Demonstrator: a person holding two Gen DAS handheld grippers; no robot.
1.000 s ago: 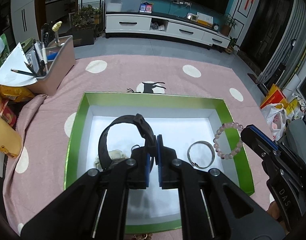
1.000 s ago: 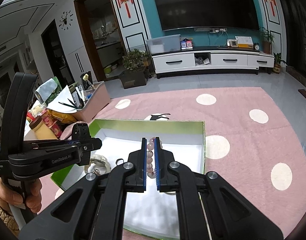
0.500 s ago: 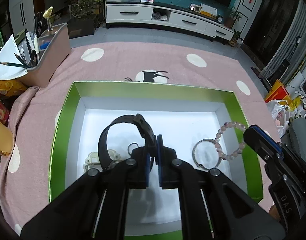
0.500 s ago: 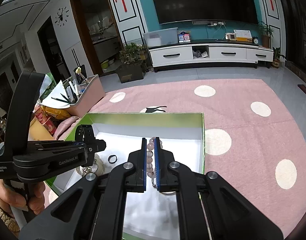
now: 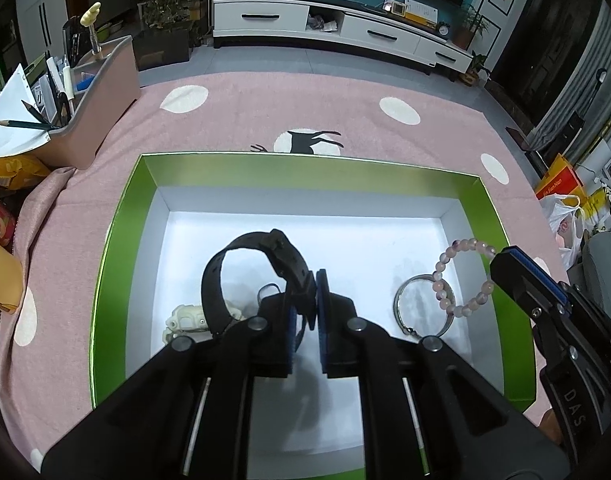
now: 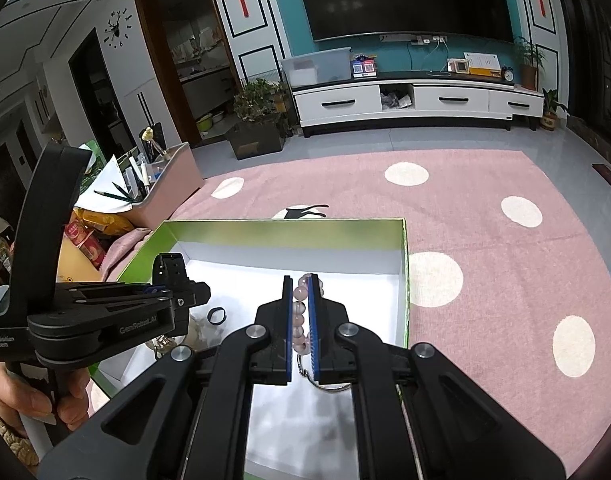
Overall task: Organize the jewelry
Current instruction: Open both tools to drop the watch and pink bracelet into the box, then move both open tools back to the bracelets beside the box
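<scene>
Placing step: left gripper jaws grip watch, right gripper jaws grip bracelet over box. Next: lower, release.

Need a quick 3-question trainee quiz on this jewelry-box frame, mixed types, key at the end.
1. True or false: the left gripper is clamped on the black watch strap.
2. Multiple choice: what does the right gripper hold? A) silver bangle B) pink bead bracelet C) small dark ring
3. Short answer: where does the silver bangle lie?

Key
1. True: the strap runs between the nearly closed pads, and its loop stands over the box floor.
2. B: the pink bead bracelet is pinched between the pads.
3. On the white floor of the green box, under the hanging bracelet.
</scene>
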